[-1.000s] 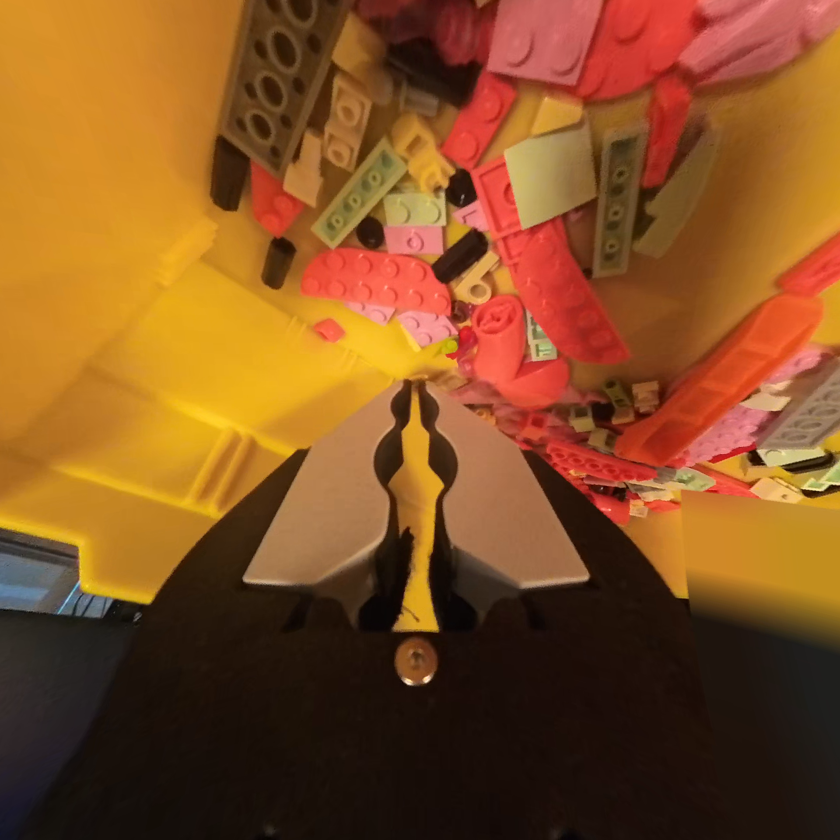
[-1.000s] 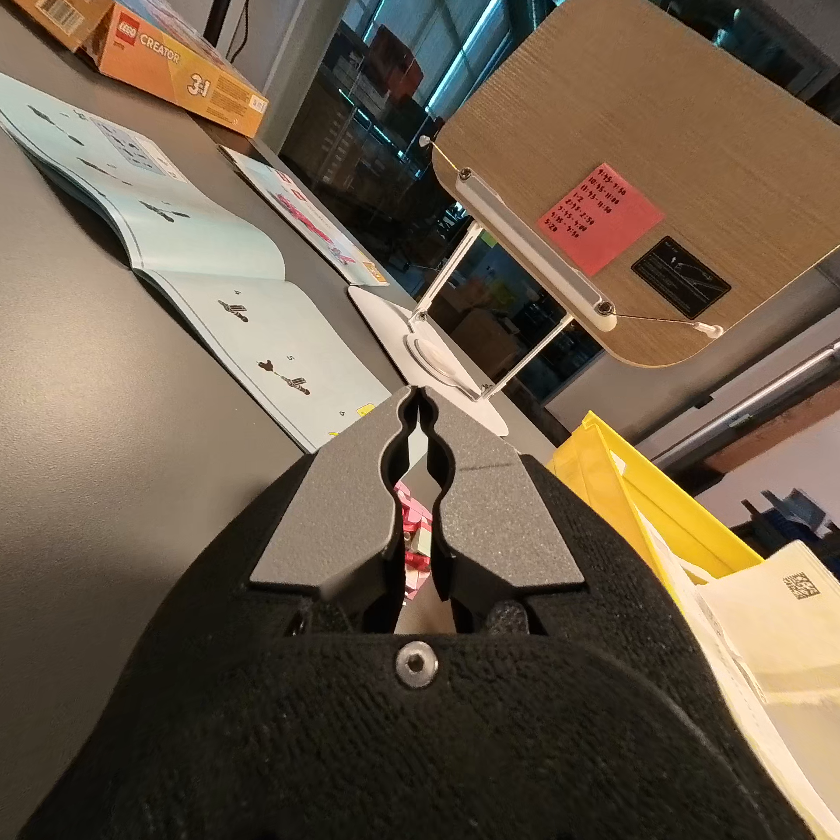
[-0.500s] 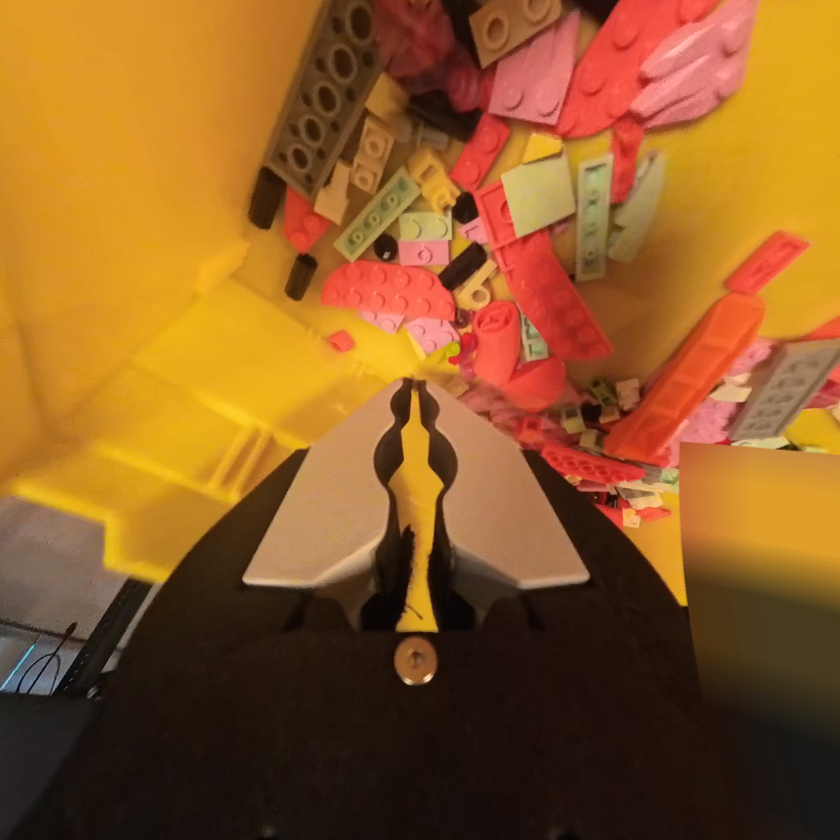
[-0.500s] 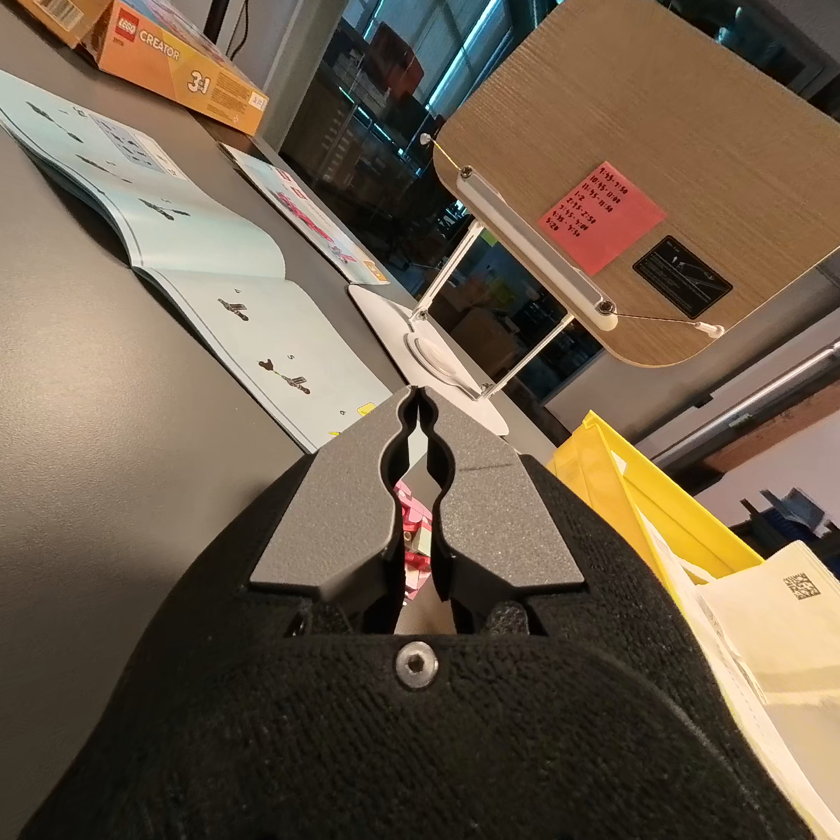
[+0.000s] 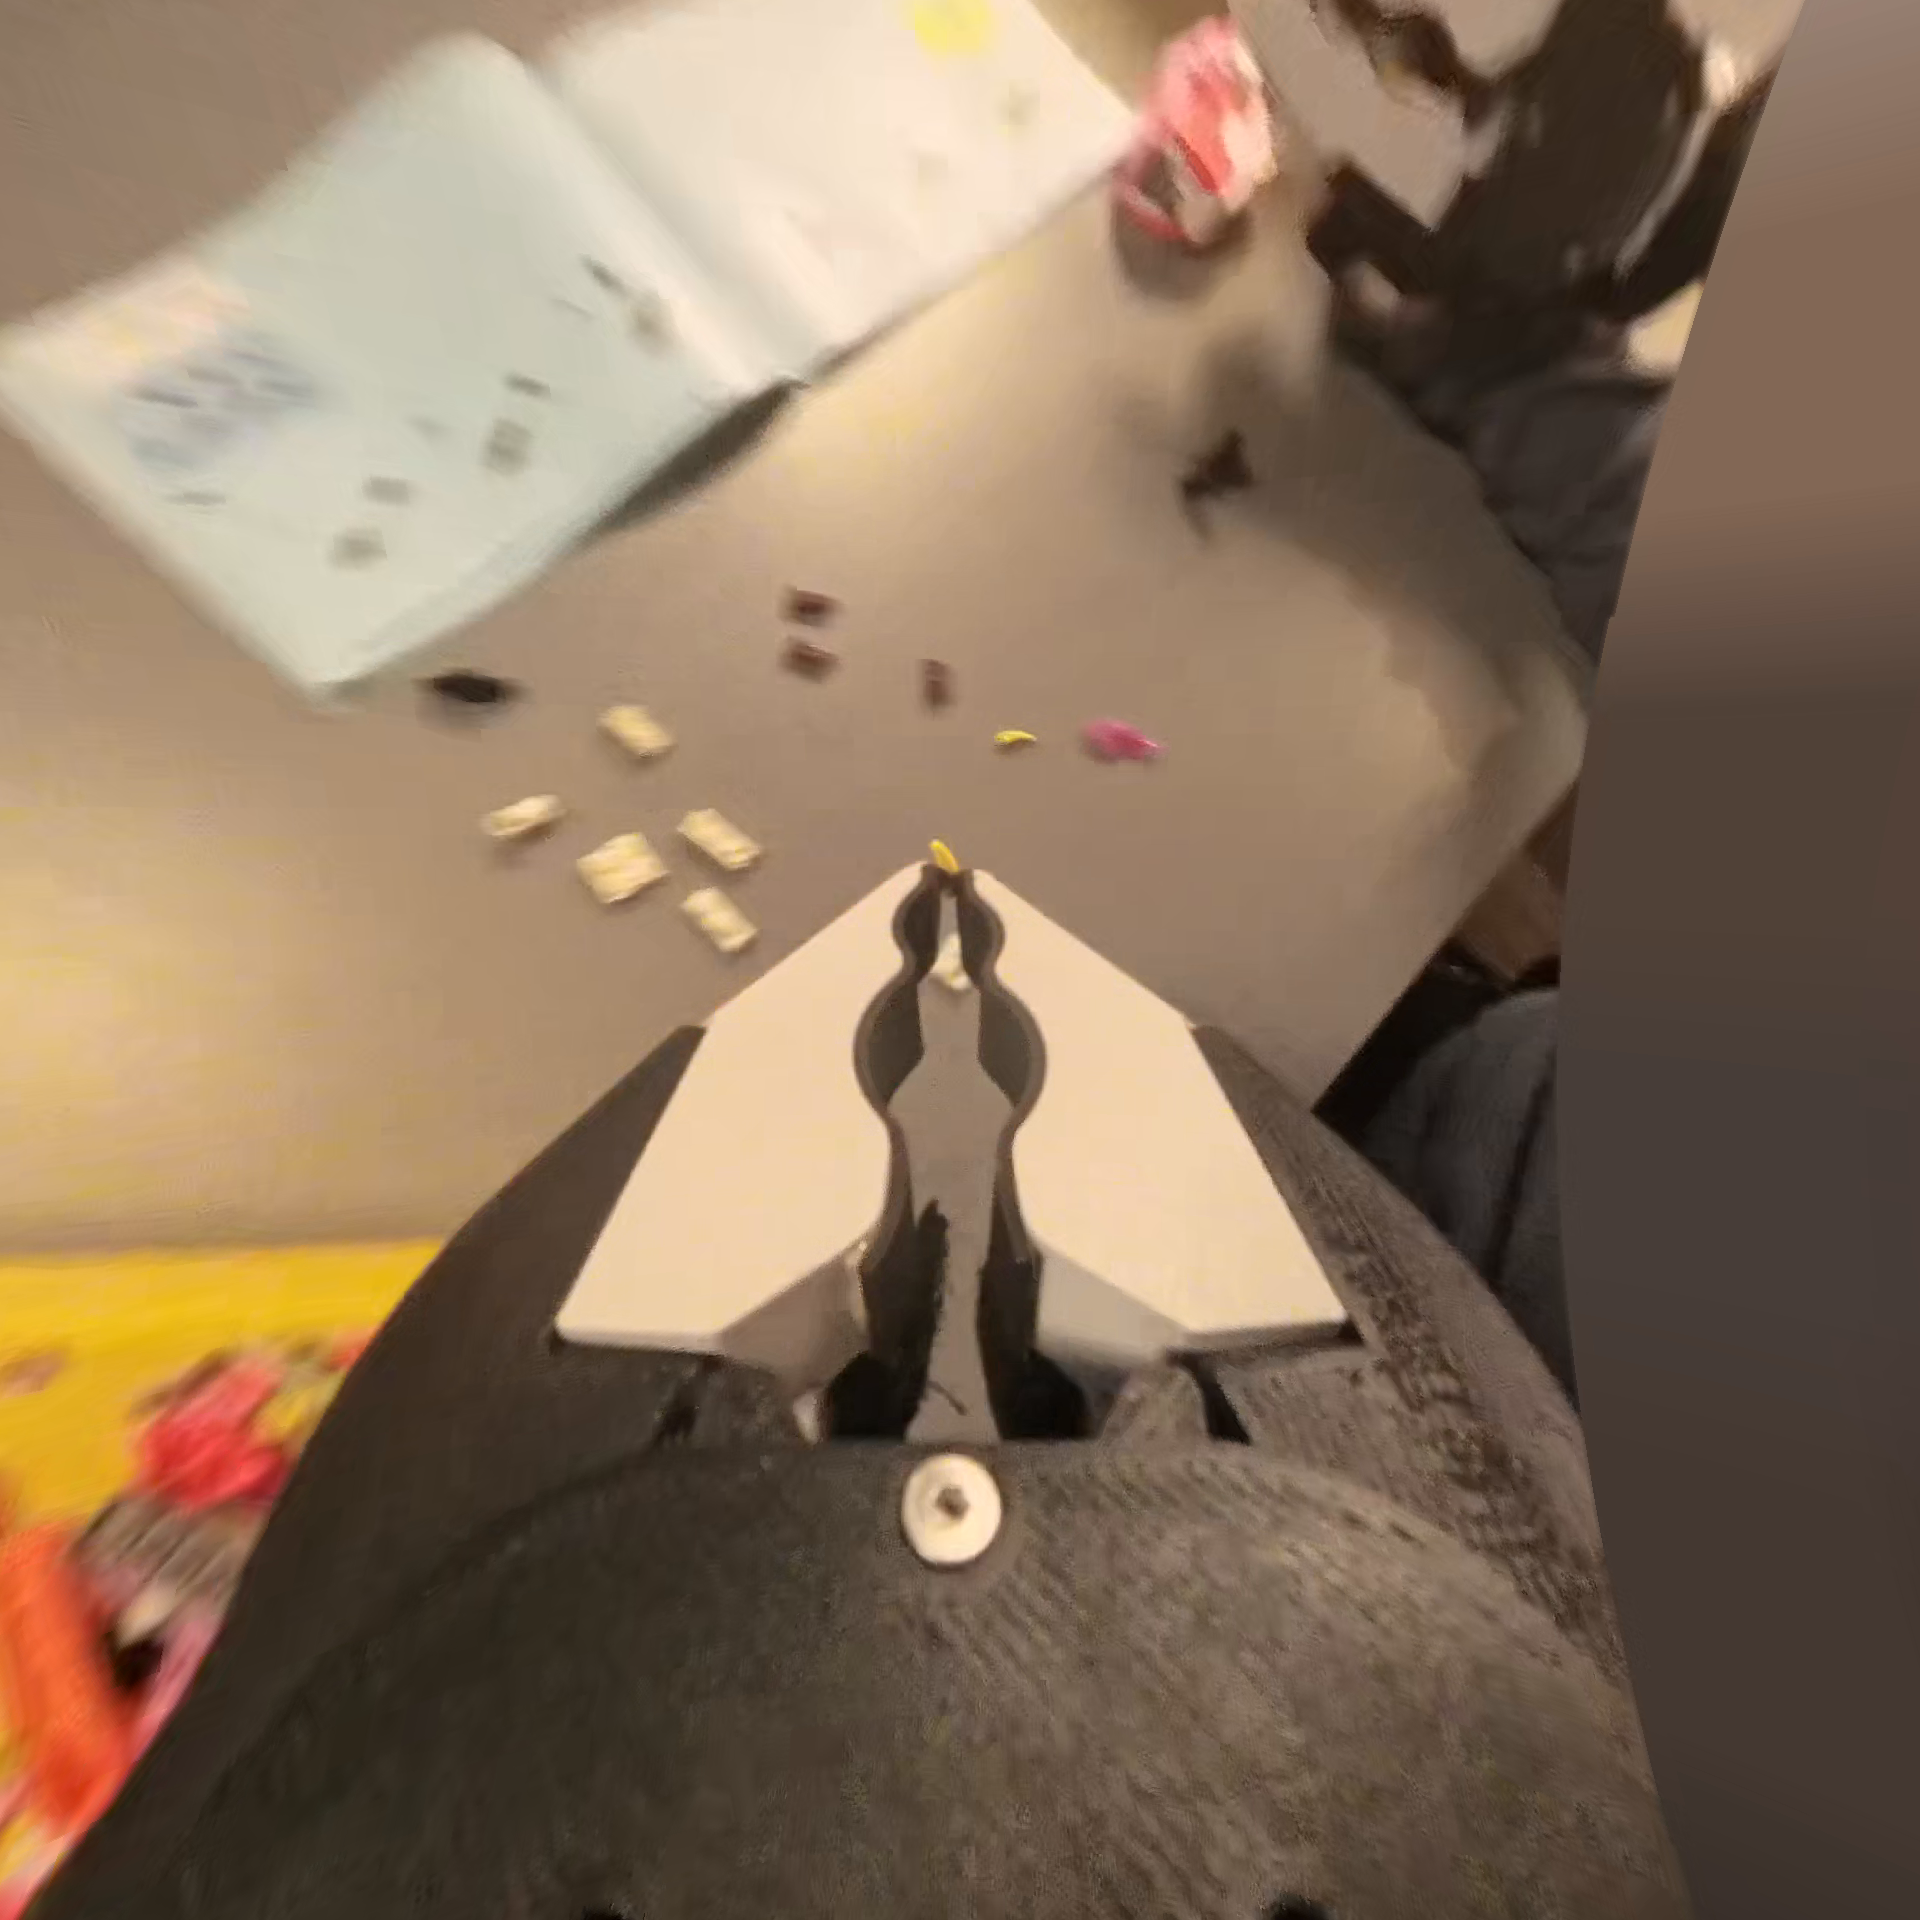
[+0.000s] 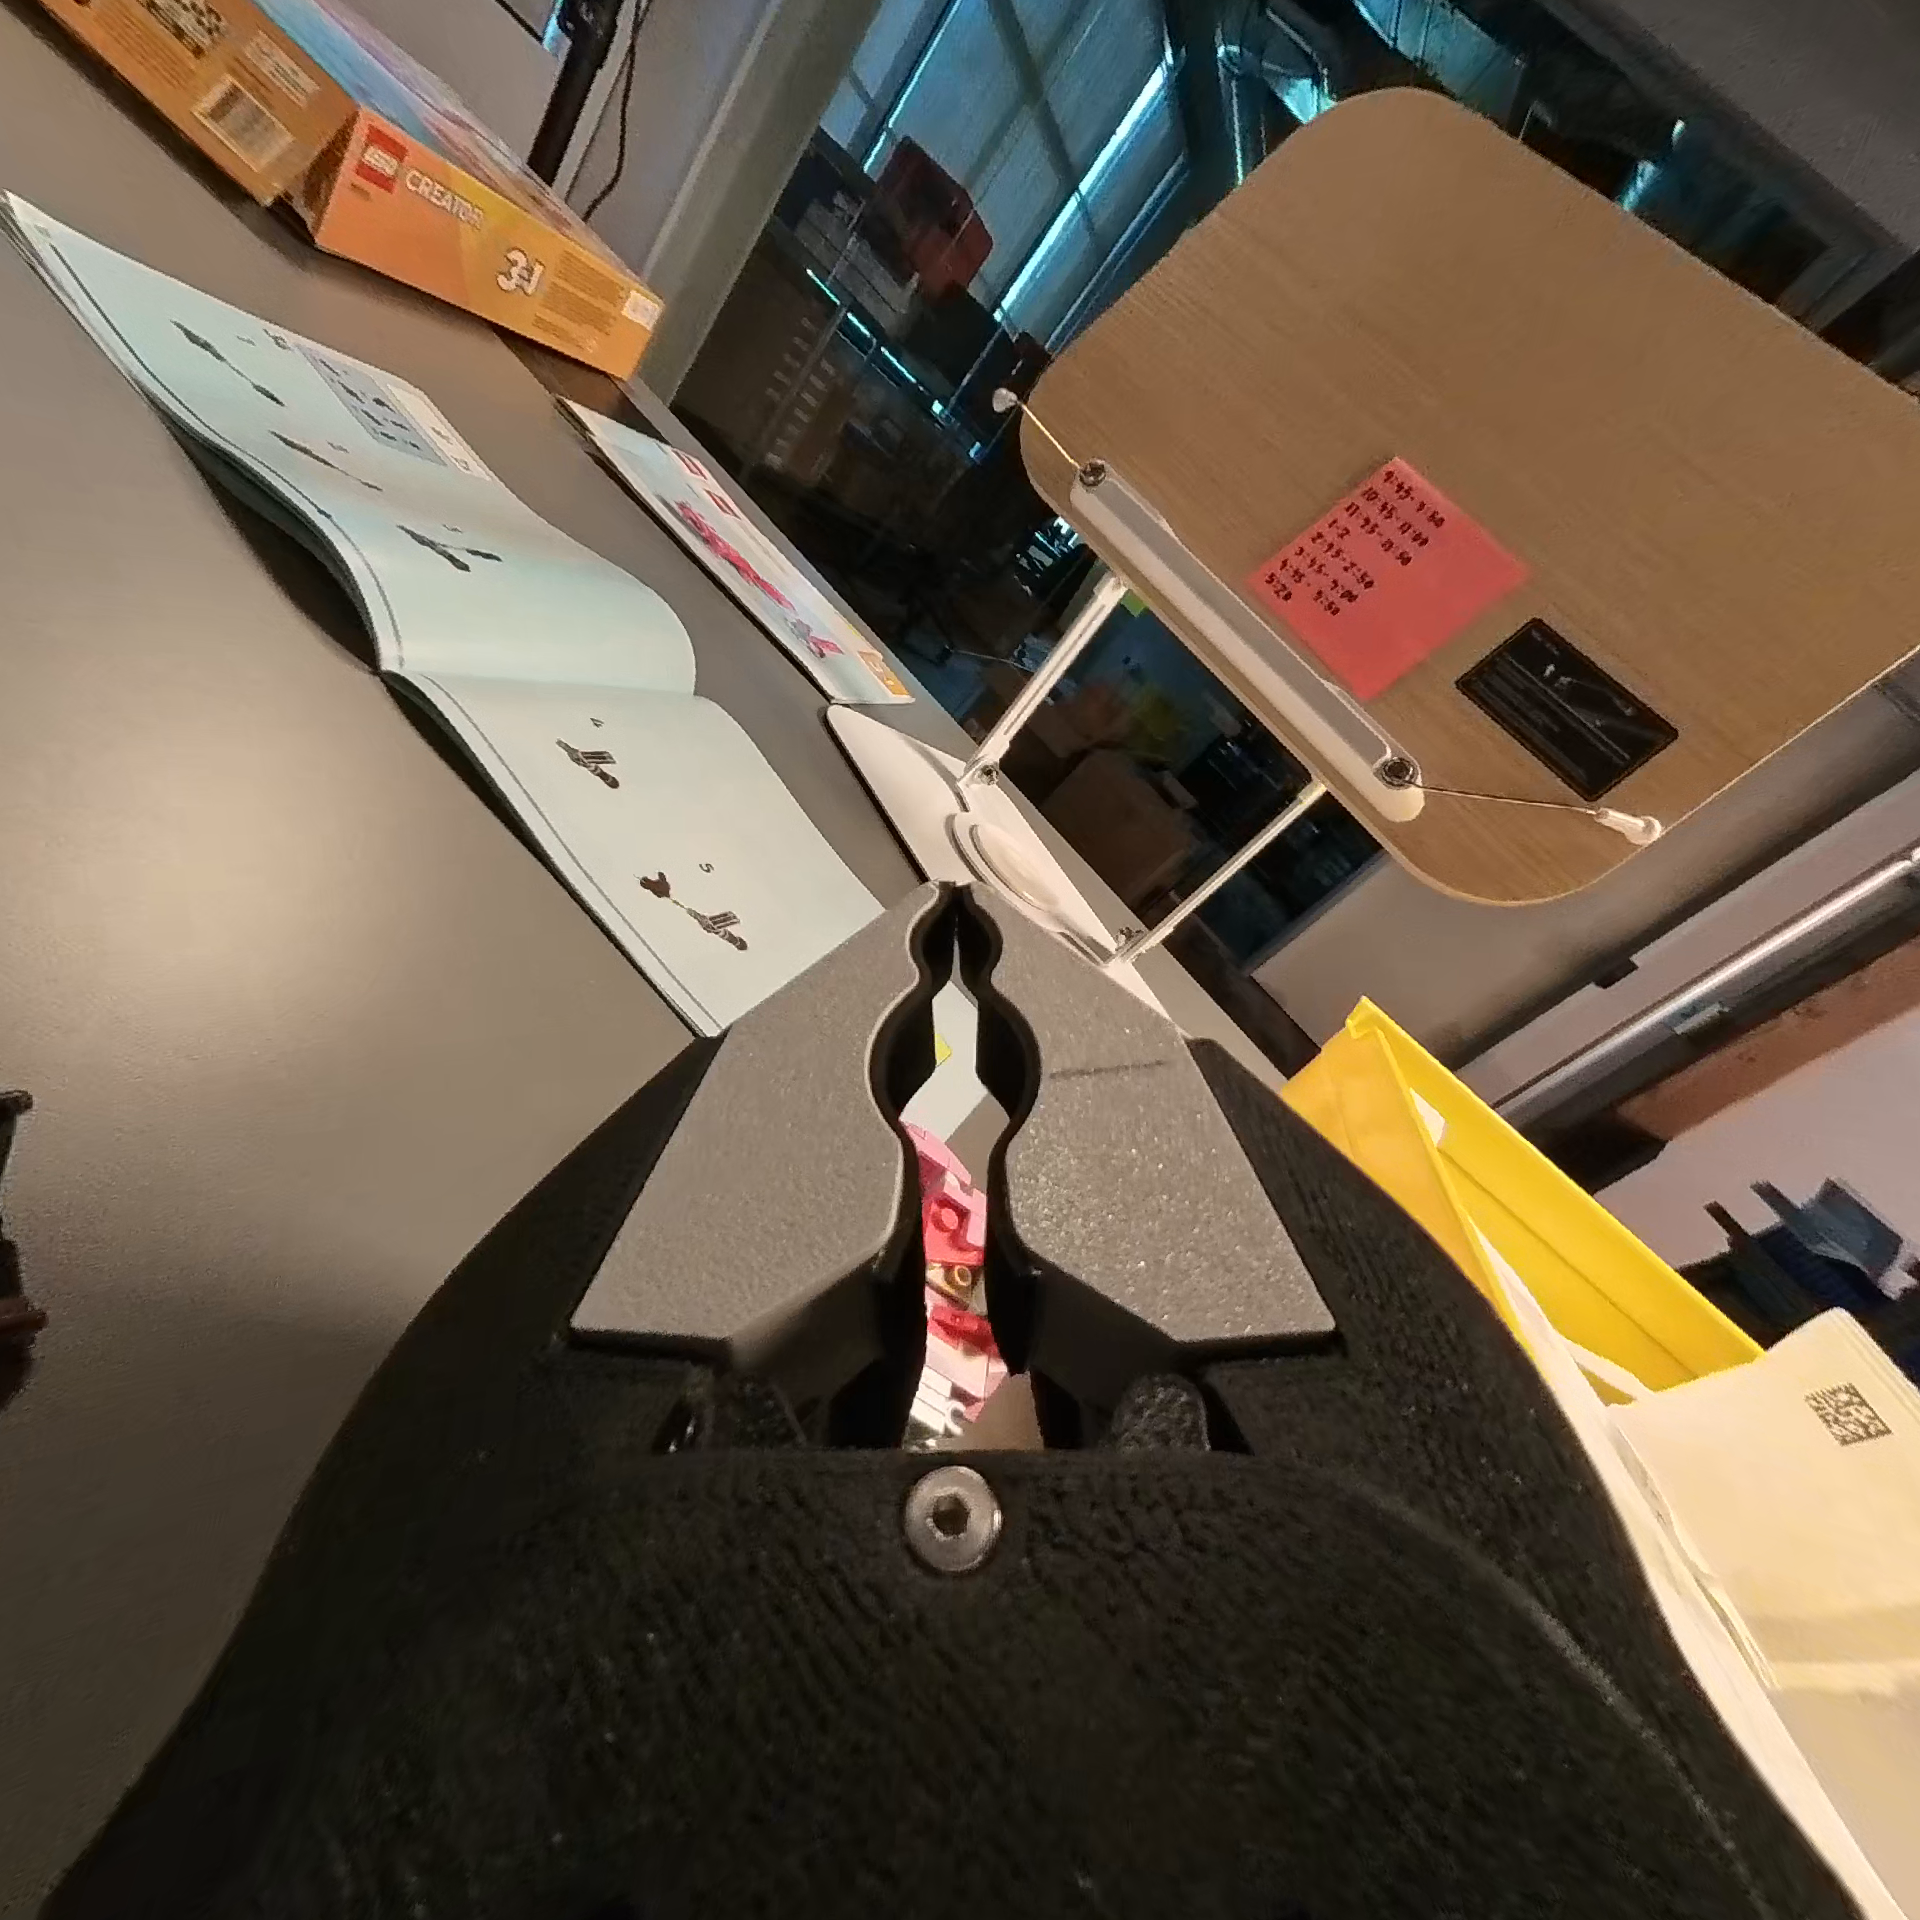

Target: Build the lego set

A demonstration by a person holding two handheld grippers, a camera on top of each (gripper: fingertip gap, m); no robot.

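Observation:
In the left wrist view my left gripper (image 5: 945,878) is shut on a tiny yellow piece (image 5: 942,854) that sticks out of its tips, above the grey table (image 5: 1299,675). Below the tips lie several tan bricks (image 5: 621,865), a second small yellow piece (image 5: 1015,738), a pink piece (image 5: 1120,740) and small dark brown pieces (image 5: 810,657). This view is motion-blurred. In the right wrist view my right gripper (image 6: 954,894) is shut with nothing at its tips, low over the table. Pink and red bricks (image 6: 951,1247) show through the gap behind its fingers.
An open pale-blue booklet (image 5: 499,312) (image 6: 540,665) lies on the table. A yellow bin (image 5: 156,1309) of bricks is at lower left; another yellow bin (image 6: 1507,1216) holds papers. An orange box (image 6: 468,239) and a wooden board on a stand (image 6: 1507,468) are farther off. My right fingertips sit around 30 centimetres from my left ones.
My left gripper has left the yellow bin of bricks and swung out over the table, still shut. The right gripper has not moved.

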